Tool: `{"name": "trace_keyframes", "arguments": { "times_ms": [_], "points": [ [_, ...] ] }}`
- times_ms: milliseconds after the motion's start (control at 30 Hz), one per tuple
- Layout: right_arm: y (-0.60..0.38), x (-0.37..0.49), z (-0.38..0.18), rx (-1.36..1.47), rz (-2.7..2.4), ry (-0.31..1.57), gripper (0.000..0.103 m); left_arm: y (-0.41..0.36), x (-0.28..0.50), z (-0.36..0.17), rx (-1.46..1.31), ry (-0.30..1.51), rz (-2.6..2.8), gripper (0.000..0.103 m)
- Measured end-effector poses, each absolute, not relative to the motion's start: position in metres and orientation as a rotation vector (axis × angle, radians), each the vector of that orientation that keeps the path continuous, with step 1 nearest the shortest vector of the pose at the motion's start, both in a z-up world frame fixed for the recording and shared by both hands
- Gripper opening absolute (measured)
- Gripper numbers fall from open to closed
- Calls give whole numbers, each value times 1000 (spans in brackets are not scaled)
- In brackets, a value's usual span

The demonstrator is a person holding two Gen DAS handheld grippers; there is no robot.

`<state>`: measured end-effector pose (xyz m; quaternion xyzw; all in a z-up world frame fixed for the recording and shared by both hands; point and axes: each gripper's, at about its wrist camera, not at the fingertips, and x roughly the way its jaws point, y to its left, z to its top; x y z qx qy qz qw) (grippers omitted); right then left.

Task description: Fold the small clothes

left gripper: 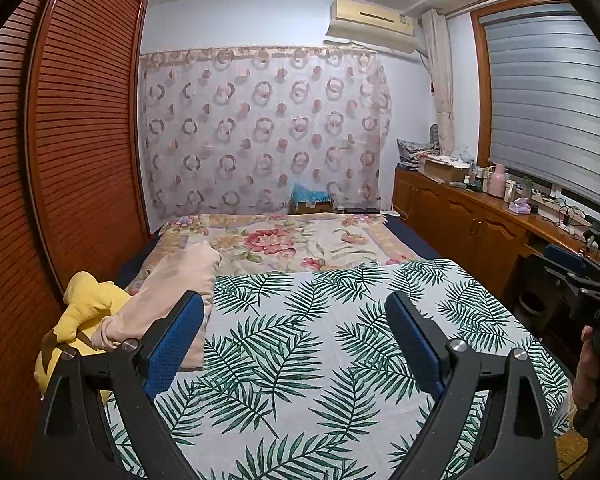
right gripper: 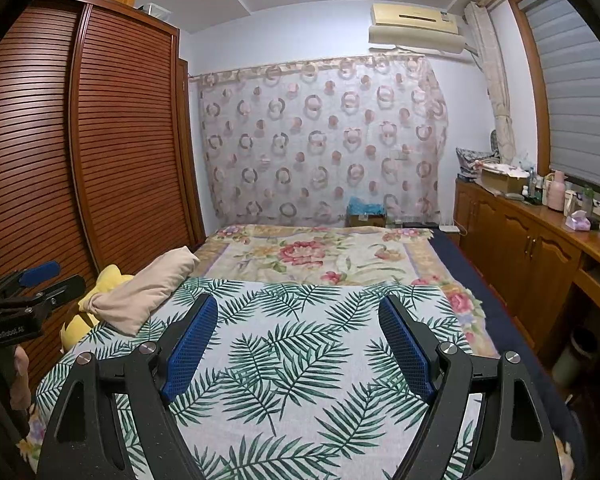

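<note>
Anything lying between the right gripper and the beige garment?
No, only bare palm-leaf sheet separates the open right gripper from the beige garment, which lies on a yellow one; right wrist view shows it.

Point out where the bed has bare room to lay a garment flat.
The leaf-print sheet is bare from the open right gripper out to its far edge at the floral blanket. Crowded: the sheet's left edge, where the beige garment overlaps the yellow garment.

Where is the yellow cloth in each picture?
Left wrist view: yellow cloth at the lower left, partly under the beige cloth.
Right wrist view: yellow cloth at the left, peeking from behind the beige cloth.
Shared landmark: the palm-leaf sheet beside both cloths.
</note>
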<state>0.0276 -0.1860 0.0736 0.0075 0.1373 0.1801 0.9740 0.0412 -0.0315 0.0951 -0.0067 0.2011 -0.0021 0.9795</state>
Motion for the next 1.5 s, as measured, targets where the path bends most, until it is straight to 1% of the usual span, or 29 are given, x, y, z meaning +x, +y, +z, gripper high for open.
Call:
{"name": "trace_keyframes", "arguments": {
  "times_ms": [1500],
  "points": [
    [-195, 29, 71, 25, 362, 273, 84, -31, 41, 94, -12, 401, -4, 93]
  ]
}}
